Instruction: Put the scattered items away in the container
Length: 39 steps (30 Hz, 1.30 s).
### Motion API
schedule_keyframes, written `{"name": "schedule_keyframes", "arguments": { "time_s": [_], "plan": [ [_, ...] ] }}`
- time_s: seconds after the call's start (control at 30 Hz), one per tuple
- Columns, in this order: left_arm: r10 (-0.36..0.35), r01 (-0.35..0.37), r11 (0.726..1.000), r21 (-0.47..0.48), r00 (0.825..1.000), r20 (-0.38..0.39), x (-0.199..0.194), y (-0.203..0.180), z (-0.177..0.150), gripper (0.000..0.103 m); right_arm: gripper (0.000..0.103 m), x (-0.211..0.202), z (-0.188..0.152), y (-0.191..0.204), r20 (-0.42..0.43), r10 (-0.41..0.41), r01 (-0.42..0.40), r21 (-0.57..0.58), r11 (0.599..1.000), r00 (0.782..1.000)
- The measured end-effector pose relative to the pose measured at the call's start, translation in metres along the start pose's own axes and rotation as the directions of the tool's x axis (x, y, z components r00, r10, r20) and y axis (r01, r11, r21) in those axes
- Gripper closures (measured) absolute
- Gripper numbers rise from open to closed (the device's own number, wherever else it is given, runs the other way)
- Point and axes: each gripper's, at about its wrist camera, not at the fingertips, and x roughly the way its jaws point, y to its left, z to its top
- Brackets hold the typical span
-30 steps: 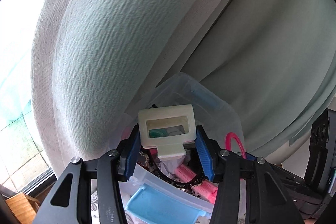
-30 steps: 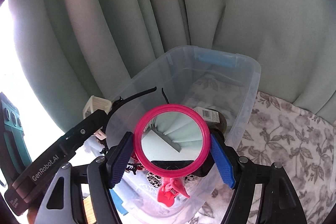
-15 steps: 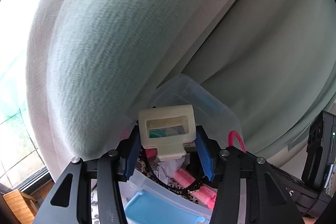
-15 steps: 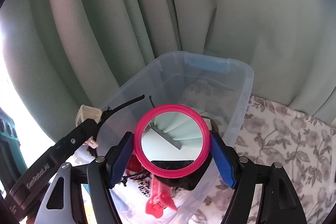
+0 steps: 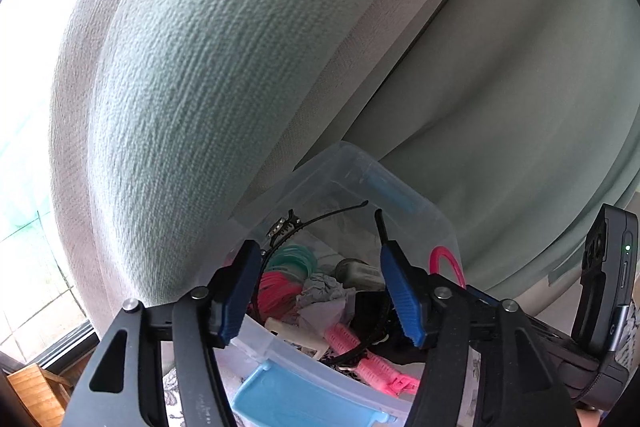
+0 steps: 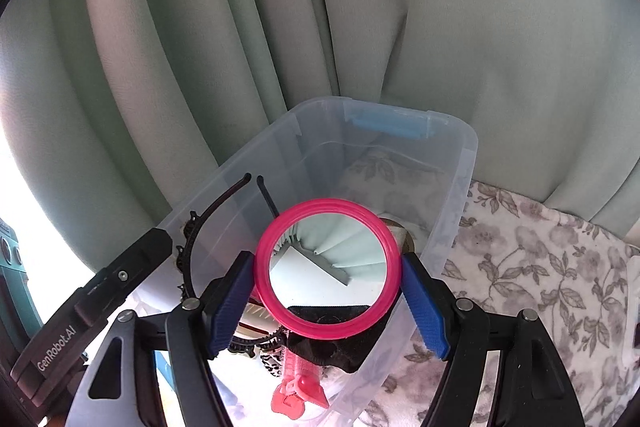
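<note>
A clear plastic bin (image 6: 460, 163) with blue latches stands against the curtain and holds several hair items: a black headband (image 6: 208, 215), pink rollers (image 5: 360, 351), coiled hair ties (image 5: 292, 257). My left gripper (image 5: 320, 291) is open and empty above the bin's near end. A cream plastic clip (image 5: 296, 339) lies in the bin below it. My right gripper (image 6: 328, 291) is shut on a round pink-rimmed mirror (image 6: 326, 269), held over the bin; the mirror's rim also shows in the left wrist view (image 5: 446, 263).
Pale green curtains (image 6: 360, 7) hang right behind the bin. A floral cloth (image 6: 520, 259) covers the surface to the right. A bright window (image 5: 24, 187) and a wooden piece (image 5: 28, 395) are at the left. The bin's blue latch (image 5: 296, 403) is near me.
My left gripper has opened and let go of the cream clip, which now lies in the bin. My right gripper still holds the mirror and has shifted slightly over the bin.
</note>
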Motion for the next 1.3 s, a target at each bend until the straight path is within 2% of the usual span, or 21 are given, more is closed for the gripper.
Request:
{"name": "schedule_keyframes", "arguments": {
  "time_s": [0.2,0.23,0.37,0.43,0.6,0.67,0.7,0.93,1.0,1.07,1.3],
  "plan": [
    [0.005,-0.005,1.0,0.002,1.0,-0.001,-0.005,0.006,0.005,0.032,0.027,0.022,0.004,-0.01,-0.008,-0.009,0.009,-0.017,1.0,1.0],
    [0.003,-0.003,1.0,0.005,1.0,-0.003,0.001,-0.007,0.003,0.032,0.026,0.027,0.004,-0.01,-0.013,-0.013,0.013,-0.024,1.0,1.0],
    [0.006,-0.006,1.0,0.025,1.0,-0.002,-0.019,0.005,0.007,0.027,0.019,0.043,0.004,-0.016,-0.016,-0.023,0.023,-0.044,0.999,1.0],
    [0.003,-0.003,0.999,0.032,1.0,-0.001,-0.028,0.004,0.014,0.023,0.018,0.048,0.003,-0.02,-0.011,-0.026,0.026,-0.045,0.999,1.0],
    [-0.01,0.009,0.997,0.074,1.0,0.008,-0.035,-0.002,0.006,0.02,0.016,0.07,0.002,-0.028,-0.013,-0.03,0.029,-0.072,0.997,0.999],
    [-0.013,0.012,0.997,0.077,1.0,0.013,-0.034,-0.004,0.004,0.018,0.009,0.081,0.002,-0.032,-0.014,-0.034,0.033,-0.076,0.997,0.999],
    [-0.017,0.016,0.997,0.078,1.0,0.011,-0.035,-0.005,0.004,0.018,0.0,0.087,0.002,-0.035,-0.014,-0.036,0.034,-0.079,0.996,0.999],
    [-0.011,0.011,0.995,0.095,1.0,0.001,-0.047,-0.012,0.001,0.018,0.0,0.123,0.003,-0.052,-0.004,-0.051,0.051,-0.08,0.996,0.999],
    [-0.005,0.006,0.995,0.097,1.0,-0.002,-0.04,-0.013,-0.004,0.016,0.0,0.135,0.005,-0.058,-0.008,-0.059,0.058,-0.077,0.995,0.998],
    [0.009,-0.008,0.994,0.112,1.0,-0.01,-0.043,-0.015,-0.006,0.013,0.0,0.151,0.007,-0.065,-0.011,-0.067,0.065,-0.078,0.995,0.998],
    [0.09,-0.083,0.98,0.181,0.996,-0.029,-0.048,-0.023,-0.013,0.013,0.0,0.2,0.014,-0.087,-0.016,-0.099,0.097,-0.079,0.992,0.995]
  ]
}}
